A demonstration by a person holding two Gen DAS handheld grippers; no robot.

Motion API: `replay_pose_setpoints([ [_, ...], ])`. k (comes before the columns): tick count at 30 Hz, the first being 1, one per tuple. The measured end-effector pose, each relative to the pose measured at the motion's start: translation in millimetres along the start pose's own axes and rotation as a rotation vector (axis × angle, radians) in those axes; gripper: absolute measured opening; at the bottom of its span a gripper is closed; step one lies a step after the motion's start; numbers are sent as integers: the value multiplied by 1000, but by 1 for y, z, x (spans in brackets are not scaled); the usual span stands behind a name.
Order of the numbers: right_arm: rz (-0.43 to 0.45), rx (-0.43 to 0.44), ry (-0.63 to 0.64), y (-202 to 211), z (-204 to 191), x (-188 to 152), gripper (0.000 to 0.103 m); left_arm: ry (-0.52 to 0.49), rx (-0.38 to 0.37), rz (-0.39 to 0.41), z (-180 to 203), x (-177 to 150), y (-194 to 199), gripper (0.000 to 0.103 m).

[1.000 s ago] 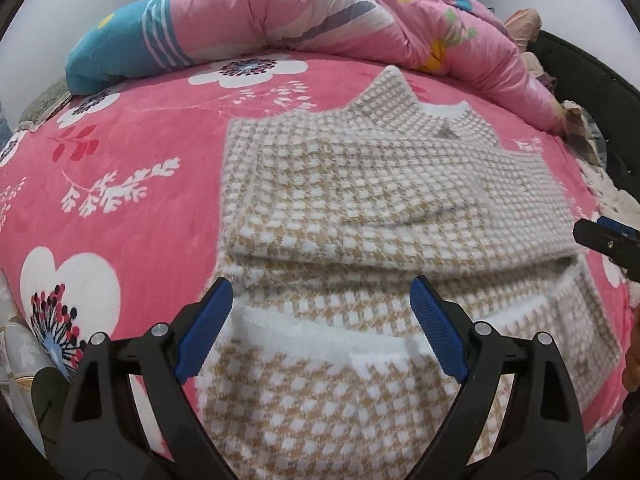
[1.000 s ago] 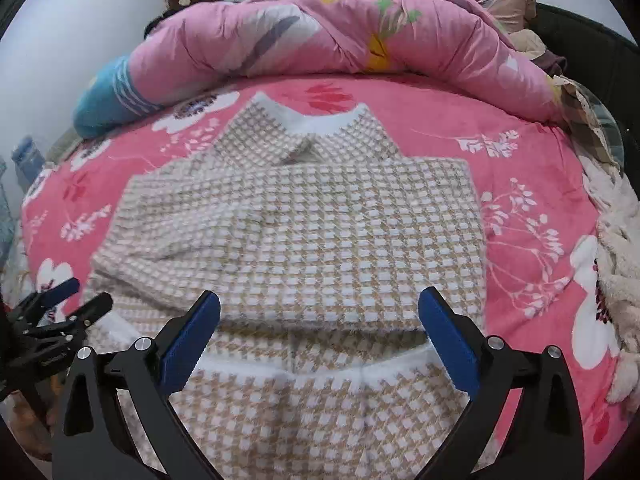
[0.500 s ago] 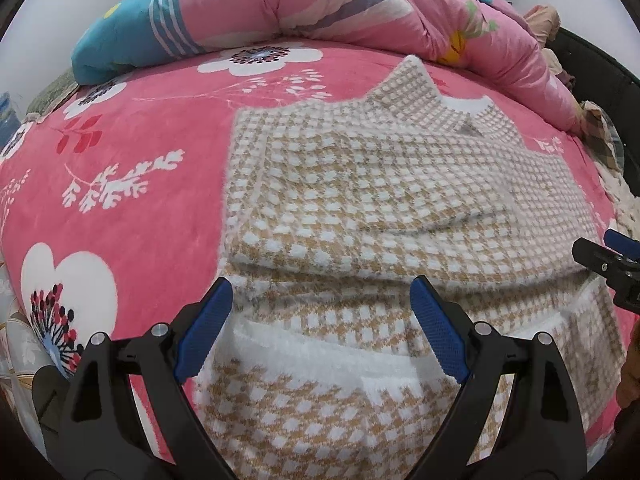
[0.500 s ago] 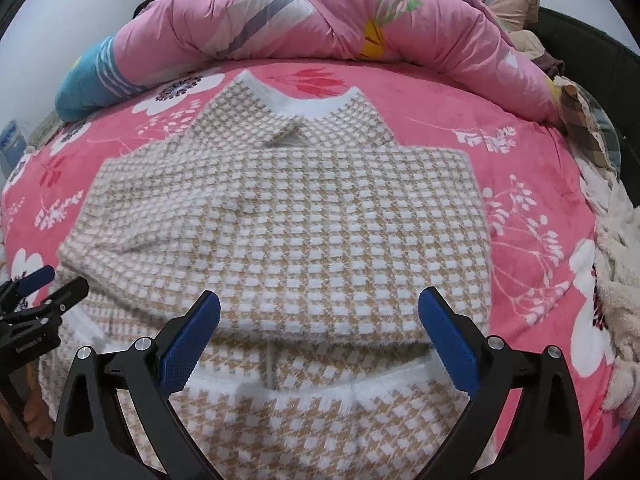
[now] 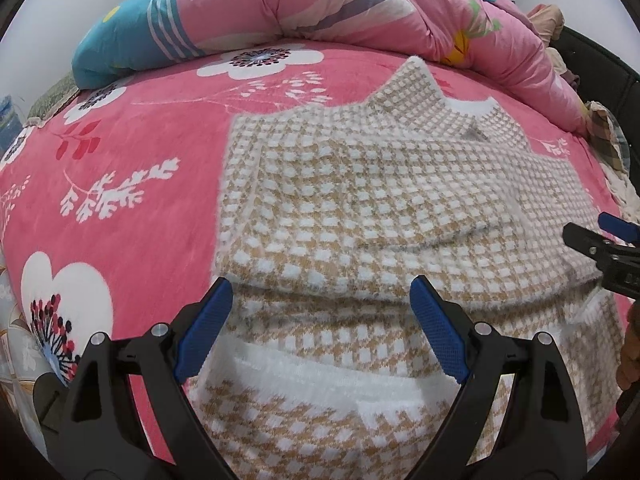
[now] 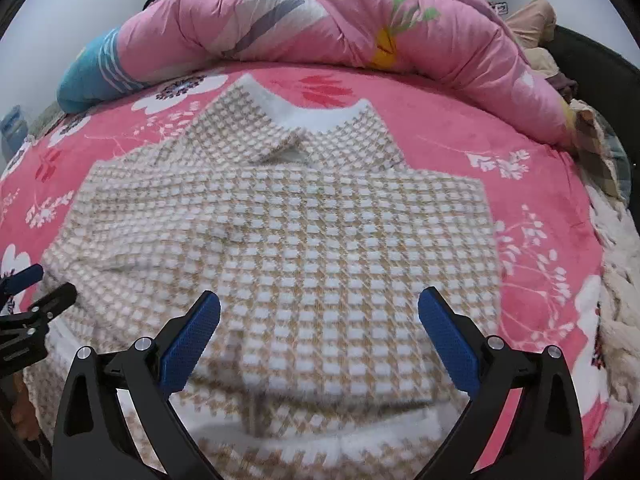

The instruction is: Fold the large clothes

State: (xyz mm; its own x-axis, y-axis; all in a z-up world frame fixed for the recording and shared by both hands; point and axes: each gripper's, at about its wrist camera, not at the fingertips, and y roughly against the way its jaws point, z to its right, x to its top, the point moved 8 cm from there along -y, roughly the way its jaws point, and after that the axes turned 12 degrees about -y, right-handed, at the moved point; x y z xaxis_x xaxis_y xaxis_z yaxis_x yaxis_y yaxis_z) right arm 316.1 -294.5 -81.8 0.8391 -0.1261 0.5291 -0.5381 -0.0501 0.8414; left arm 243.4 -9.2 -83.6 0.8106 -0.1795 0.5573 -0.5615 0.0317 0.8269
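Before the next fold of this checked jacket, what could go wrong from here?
1. The folded-in sleeves lie loose across the jacket, with a ridge near the hem; lifting the hem could let them slide out.
2. Both the left gripper and right gripper hover with jaws open, holding nothing; uneven grabs would probably skew the fold.
3. The quilt sits close behind the collar, so a fold pushed far could bump it.
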Motion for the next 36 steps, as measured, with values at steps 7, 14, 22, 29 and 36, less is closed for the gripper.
replay_pose_setpoints([
  [7,-28,25,11,-32,8,-10,97,-11,12,2,0,4,-10,90],
  [14,-21,28,23,-30,9,-13,97,-1,10,-6,0,4,-16,92],
  [22,-43,30,16,-30,11,-17,97,-1,7,-9,-1,3,-19,93],
  [29,-90,39,25,-32,8,-15,97,13,-16,130,-5,18,6,93],
  [36,9,152,11,11,-4,39,97,-74,-59,207,6,60,10,93],
])
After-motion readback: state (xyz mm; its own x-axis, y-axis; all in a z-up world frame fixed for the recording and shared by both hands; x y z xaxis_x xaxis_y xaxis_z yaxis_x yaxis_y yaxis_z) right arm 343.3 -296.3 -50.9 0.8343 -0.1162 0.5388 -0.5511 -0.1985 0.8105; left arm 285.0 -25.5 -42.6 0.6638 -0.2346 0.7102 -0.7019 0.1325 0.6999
